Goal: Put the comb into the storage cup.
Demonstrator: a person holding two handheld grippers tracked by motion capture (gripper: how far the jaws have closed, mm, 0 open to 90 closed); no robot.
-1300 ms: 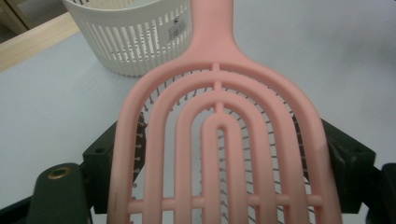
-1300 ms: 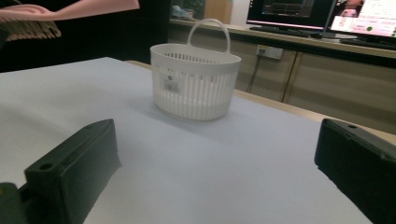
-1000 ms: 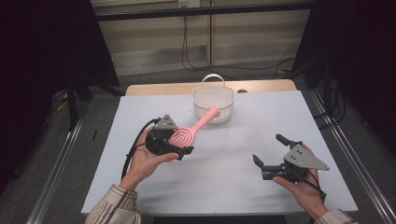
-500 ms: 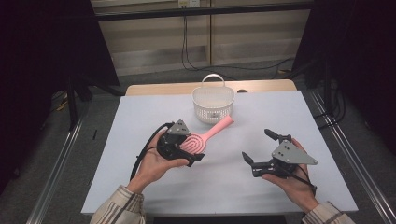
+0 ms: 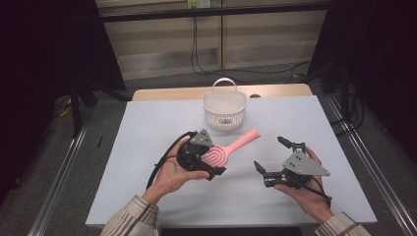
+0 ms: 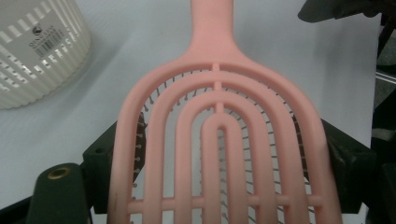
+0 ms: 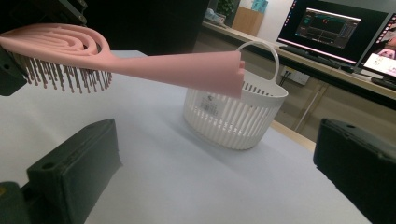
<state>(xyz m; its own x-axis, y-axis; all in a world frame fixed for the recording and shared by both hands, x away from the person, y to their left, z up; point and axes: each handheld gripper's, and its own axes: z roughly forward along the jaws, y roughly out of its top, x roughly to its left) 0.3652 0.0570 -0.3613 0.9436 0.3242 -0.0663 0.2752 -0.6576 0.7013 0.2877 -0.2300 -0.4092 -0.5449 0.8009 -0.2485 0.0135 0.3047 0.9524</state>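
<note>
A pink vented hairbrush hangs level above the table, bristles down, with its handle pointing toward the white basket. My left gripper is shut on the brush's head, one jaw on each side edge. In the left gripper view the brush lies across the left gripper, and the basket stands at the upper left. My right gripper is open at the right, its jaws turned toward the brush. In the right gripper view the handle hangs above the right gripper, in front of the basket.
The pale table top ends at a wooden strip behind the basket. Metal frame rails run along both sides of the table. Lit monitors stand on a desk beyond the table.
My left hand has carried the brush to the right and nearer the front edge, so the handle tip no longer lies at the basket. The right gripper has edged slightly left.
</note>
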